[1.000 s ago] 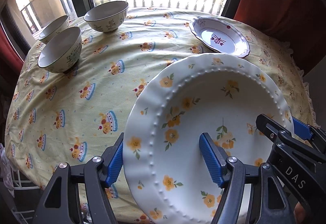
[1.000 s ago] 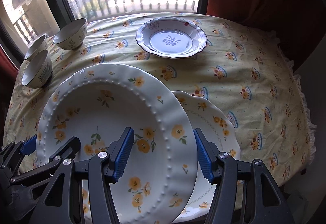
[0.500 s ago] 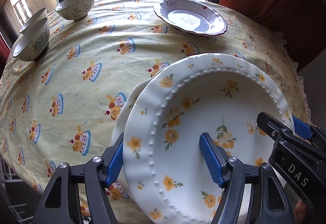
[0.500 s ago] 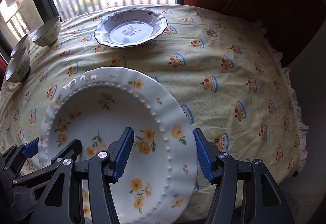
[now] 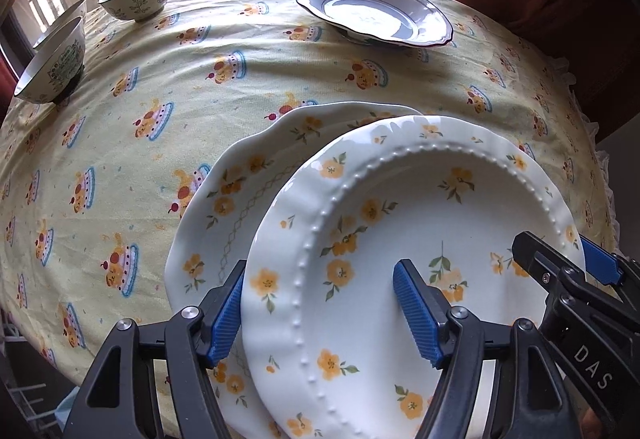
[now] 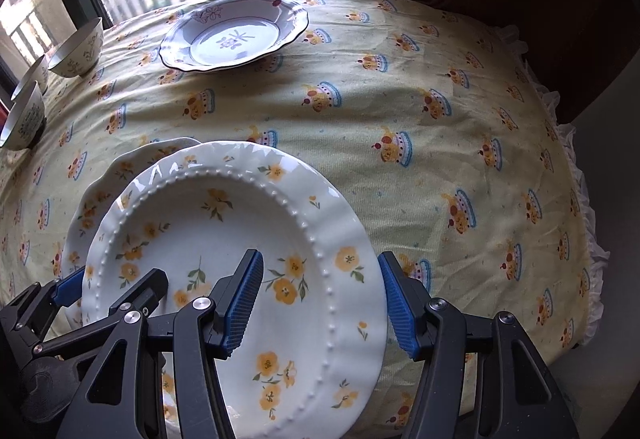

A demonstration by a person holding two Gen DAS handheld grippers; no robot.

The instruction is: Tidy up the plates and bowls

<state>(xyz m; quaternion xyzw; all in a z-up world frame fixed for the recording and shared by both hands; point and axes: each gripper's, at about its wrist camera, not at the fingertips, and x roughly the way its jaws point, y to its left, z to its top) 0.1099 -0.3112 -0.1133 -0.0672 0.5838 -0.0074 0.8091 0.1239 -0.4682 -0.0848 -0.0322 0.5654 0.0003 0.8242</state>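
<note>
Now both grippers [image 5: 320, 313] [image 6: 320, 303] straddle the beaded plate's [image 5: 420, 239] rims.

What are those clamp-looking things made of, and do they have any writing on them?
Both look alike: the left gripper and right gripper have black angular plastic frames with triangular cut-outs, silver rivets and ribbed blue pads. White letters "DAS" mark the right gripper's side.

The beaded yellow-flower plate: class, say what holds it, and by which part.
Both grippers hold the beaded plate by its rim: the left gripper on its left edge, the right gripper on its right edge.
</note>
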